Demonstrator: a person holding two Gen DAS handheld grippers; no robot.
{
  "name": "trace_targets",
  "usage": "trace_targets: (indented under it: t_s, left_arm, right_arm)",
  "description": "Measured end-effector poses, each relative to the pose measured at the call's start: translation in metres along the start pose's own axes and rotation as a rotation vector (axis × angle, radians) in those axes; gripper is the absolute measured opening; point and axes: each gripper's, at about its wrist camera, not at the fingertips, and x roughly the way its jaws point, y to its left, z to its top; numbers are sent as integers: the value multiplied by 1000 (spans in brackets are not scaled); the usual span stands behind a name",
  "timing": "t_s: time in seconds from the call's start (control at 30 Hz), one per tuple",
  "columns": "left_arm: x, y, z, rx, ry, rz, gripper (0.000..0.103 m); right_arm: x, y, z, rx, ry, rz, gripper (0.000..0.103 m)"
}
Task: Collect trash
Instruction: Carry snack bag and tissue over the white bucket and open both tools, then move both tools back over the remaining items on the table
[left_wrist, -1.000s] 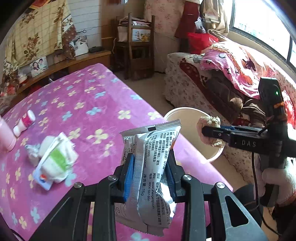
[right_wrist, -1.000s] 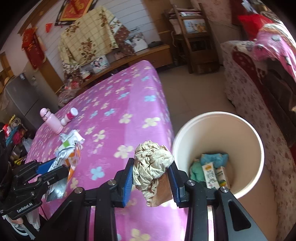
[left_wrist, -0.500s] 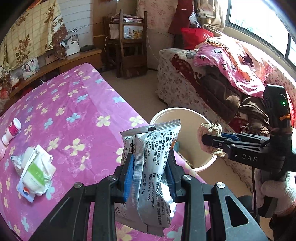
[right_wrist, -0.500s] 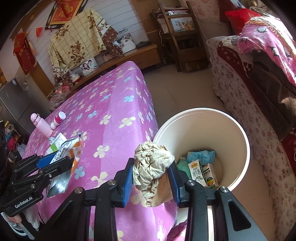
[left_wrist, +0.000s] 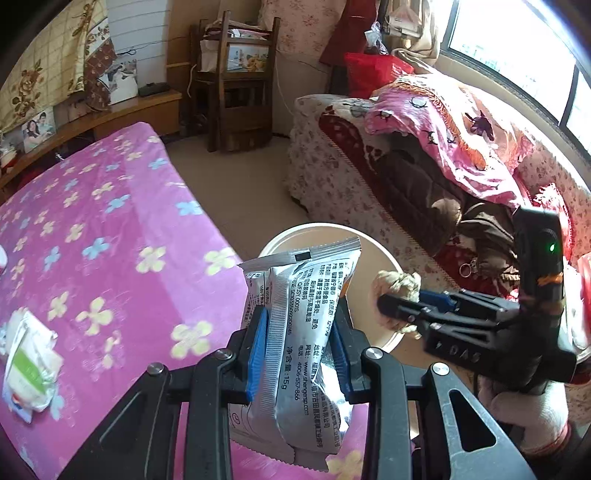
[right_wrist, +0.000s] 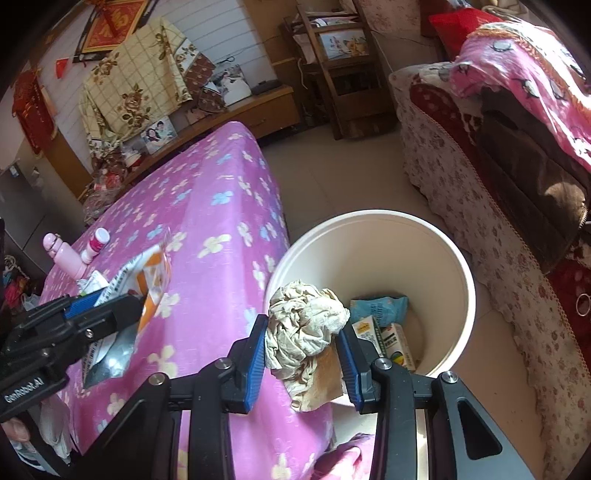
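My left gripper (left_wrist: 298, 354) is shut on a silver snack wrapper (left_wrist: 299, 332), held above the table's edge beside the white bin (left_wrist: 373, 254). In the right wrist view this gripper (right_wrist: 110, 314) shows at the left, with the wrapper (right_wrist: 147, 280). My right gripper (right_wrist: 303, 354) is shut on a crumpled beige paper wad (right_wrist: 303, 328), held over the near rim of the white bin (right_wrist: 373, 229). Cartons and a blue packet (right_wrist: 380, 306) lie in the bin. In the left wrist view the right gripper (left_wrist: 391, 306) holds the wad (left_wrist: 397, 284) over the bin.
A pink flowered table (left_wrist: 92, 240) holds a white and green wrapper (left_wrist: 29, 369) at the left. A pink bottle (right_wrist: 64, 254) and a small white bottle (right_wrist: 94, 243) stand on it. A sofa with blankets (left_wrist: 424, 155) flanks the bin. A wooden chair (left_wrist: 236, 85) stands behind.
Both grippers have moved right, toward the bin, each still holding its trash. The paper wad now hangs over the bin's near rim.
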Motion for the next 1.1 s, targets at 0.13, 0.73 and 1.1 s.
trace_targets:
  t_s: [0.13, 0.73, 1.1]
  left_arm:
    - [13, -7, 10, -19, 8, -30, 34]
    - [30, -3, 12, -73, 14, -58, 59]
    - [16, 13, 2, -83, -5, -14, 59]
  right_arm:
    - [4, -11, 4, 14, -1, -23, 40]
    - [18, -32, 9, 54, -5, -63, 66]
    - [16, -11, 3, 23, 1, -57, 66]
